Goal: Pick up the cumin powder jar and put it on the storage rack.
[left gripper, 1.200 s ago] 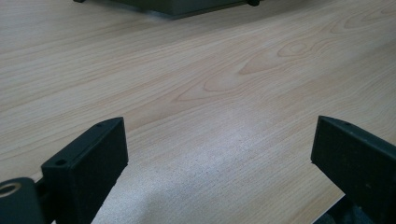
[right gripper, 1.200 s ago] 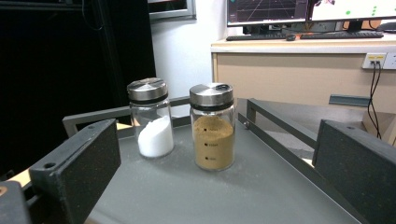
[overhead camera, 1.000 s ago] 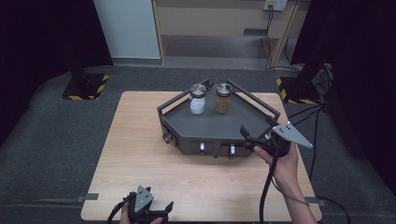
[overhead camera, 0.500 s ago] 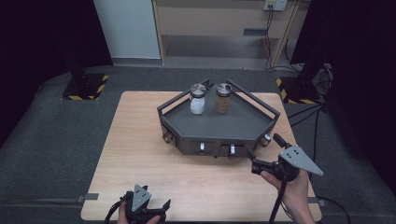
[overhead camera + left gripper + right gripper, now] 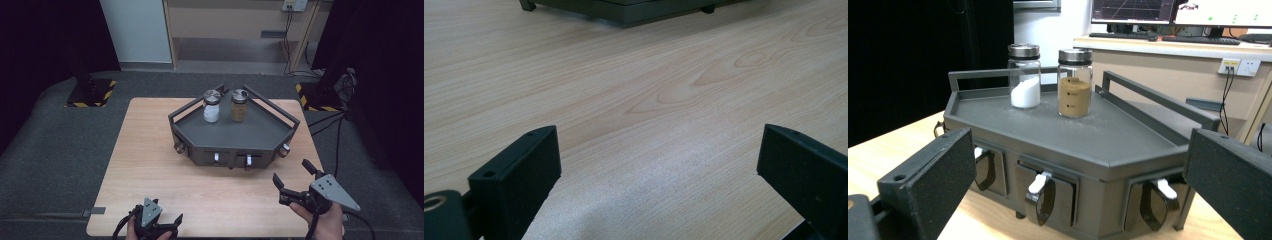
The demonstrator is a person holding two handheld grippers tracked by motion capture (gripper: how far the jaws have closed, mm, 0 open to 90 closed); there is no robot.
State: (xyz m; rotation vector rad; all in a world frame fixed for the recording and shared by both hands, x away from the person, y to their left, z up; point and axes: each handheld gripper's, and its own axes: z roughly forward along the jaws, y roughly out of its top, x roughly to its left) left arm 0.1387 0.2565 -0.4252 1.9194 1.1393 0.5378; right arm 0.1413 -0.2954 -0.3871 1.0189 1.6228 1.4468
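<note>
Dark grey and angular, the spice rack (image 5: 235,137) stands on the far half of the pale wooden table (image 5: 150,150), and it serves as the fixed mark for everything else. On its flat top, toward the back rail, two glass jars with metal lids stand upright and just beside each other without touching: the jar of white powder (image 5: 211,106) on the left as the high view shows it, the jar of brown powder (image 5: 239,105) on the right. The right gripper view shows the same pair, the white jar (image 5: 1024,76) left of the brown one (image 5: 1075,83), and below them the rack's front faces carry small drawers with white-tipped handles (image 5: 1038,182). The right gripper (image 5: 295,180) is held in a hand off the rack's near right corner, clear of it and above the table's near right edge, its jaws spread wide with nothing between them and aimed at the rack's front. The left gripper (image 5: 154,225) sits well apart from the rack, at the table's near edge to the left of the rack's front, low over the wood; its jaws are likewise wide apart and empty, and its own view shows bare wood grain with the rack's base (image 5: 624,7) far ahead.
</note>
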